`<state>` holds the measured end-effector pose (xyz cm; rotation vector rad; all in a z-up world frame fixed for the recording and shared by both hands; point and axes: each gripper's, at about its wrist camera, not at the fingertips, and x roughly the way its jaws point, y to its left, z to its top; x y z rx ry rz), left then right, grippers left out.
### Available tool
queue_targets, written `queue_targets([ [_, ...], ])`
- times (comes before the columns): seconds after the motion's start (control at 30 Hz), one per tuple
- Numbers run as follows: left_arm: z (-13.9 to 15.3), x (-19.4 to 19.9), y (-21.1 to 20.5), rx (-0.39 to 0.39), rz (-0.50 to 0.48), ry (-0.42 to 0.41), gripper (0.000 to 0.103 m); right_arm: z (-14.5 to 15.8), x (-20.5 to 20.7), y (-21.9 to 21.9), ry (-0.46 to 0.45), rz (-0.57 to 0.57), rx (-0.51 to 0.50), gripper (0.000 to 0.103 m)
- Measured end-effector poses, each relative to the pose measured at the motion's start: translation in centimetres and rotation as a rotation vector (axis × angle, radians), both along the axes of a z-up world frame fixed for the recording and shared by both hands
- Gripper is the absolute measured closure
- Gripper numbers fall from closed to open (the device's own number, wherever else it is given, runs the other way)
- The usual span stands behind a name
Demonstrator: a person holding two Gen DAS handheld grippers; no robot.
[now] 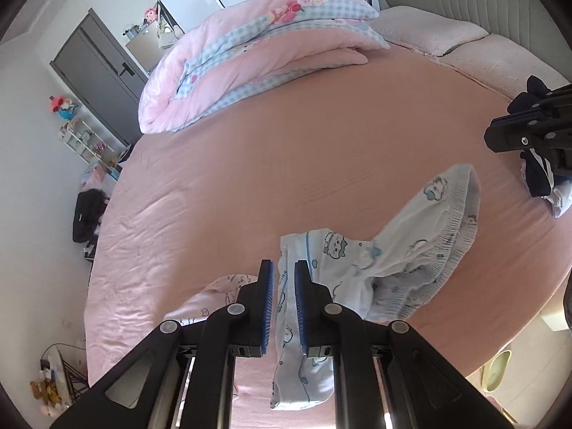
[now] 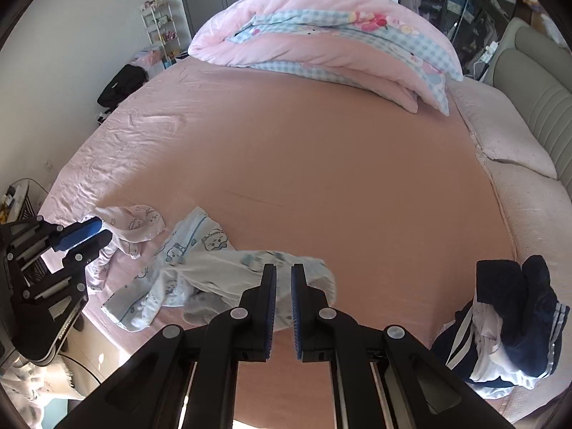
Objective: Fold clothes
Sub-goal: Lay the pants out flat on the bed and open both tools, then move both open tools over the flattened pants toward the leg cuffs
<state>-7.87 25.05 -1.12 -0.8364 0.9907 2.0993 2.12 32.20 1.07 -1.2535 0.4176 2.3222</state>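
Note:
Light blue pyjama trousers point(image 1: 411, 243) with a cartoon print lie bunched on the pink bed sheet point(image 1: 250, 178), waistband raised toward the right. My left gripper point(image 1: 284, 268) is shut on one leg of them, and the cloth runs down through the narrow gap between its pads. In the right wrist view the trousers point(image 2: 200, 243) lie just beyond my right gripper point(image 2: 283, 271), partly blurred. The right gripper is shut with nothing pinched that I can see. My left gripper point(image 2: 102, 232) shows at the left there, and my right gripper point(image 1: 489, 136) shows at the right edge of the left wrist view.
A pinkish white printed garment point(image 2: 139, 221) lies left of the trousers. A navy garment with white stripes point(image 2: 518, 314) is heaped at the right. A folded pink and blue check quilt point(image 2: 321, 43) and pillows point(image 2: 500, 136) sit at the far side. A black bag point(image 2: 123, 82) is on the floor.

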Motion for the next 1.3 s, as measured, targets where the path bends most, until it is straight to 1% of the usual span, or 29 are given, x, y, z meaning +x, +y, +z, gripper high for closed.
queue_targets([
  [0.13,0.4,0.8,0.3,0.053,0.008,-0.036,0.093,1.6,-0.1,-0.1,-0.007,0.032,-0.016,0.097],
  [0.2,0.0,1.5,0.2,0.076,0.001,-0.072,0.093,2.5,-0.1,-0.7,-0.015,0.041,0.041,0.097],
  [0.27,-0.7,2.2,0.1,0.075,-0.004,-0.105,0.093,3.0,0.1,-1.4,-0.027,0.049,0.100,0.097],
  [0.3,-1.1,2.6,0.2,0.072,-0.010,-0.114,0.093,3.0,0.2,-1.6,-0.033,0.054,0.107,0.097],
  [0.4,-1.9,3.4,0.2,0.056,-0.008,-0.114,0.093,2.1,0.5,-1.8,-0.049,0.066,0.088,0.097],
  [0.5,-2.1,3.7,0.1,0.062,-0.007,-0.115,0.093,0.8,0.8,-1.9,-0.072,0.070,0.073,0.097],
  [0.63,-3.4,4.1,0.3,0.057,-0.008,-0.155,0.092,-1.3,1.3,-1.8,-0.102,0.068,0.068,0.097],
  [0.73,-5.3,4.5,0.8,0.023,-0.008,-0.208,0.081,-3.2,1.5,-1.5,-0.144,0.056,0.078,0.096],
  [0.8,-6.3,4.9,1.1,0.011,-0.012,-0.220,0.066,-4.4,1.7,-1.2,-0.164,0.054,0.062,0.096],
  [0.87,-7.2,5.3,1.4,0.003,-0.016,-0.232,0.064,-5.4,2.0,-0.8,-0.173,0.052,0.041,0.096],
  [0.93,-7.6,5.4,1.6,0.012,-0.023,-0.266,0.061,-6.2,2.1,-0.4,-0.183,0.051,0.028,0.096],
  [0.97,-7.8,5.4,1.7,0.019,-0.025,-0.284,0.054,-6.4,2.2,-0.3,-0.186,0.051,0.025,0.096],
  [1.0,-7.9,5.3,1.7,0.028,-0.025,-0.301,0.045,-6.7,2.2,-0.1,-0.187,0.052,0.023,0.096],
  [1.07,-8.2,5.4,1.9,0.034,-0.022,-0.313,0.033,-7.0,2.3,0.0,-0.194,0.055,0.020,0.096],
  [1.17,-8.7,5.6,2.0,0.030,-0.010,-0.297,0.032,-7.5,2.3,0.4,-0.210,0.053,0.020,0.095],
  [1.3,-9.8,5.3,1.5,0.033,0.036,-0.351,0.032,-8.2,2.4,0.9,-0.224,0.053,0.009,0.095],
])
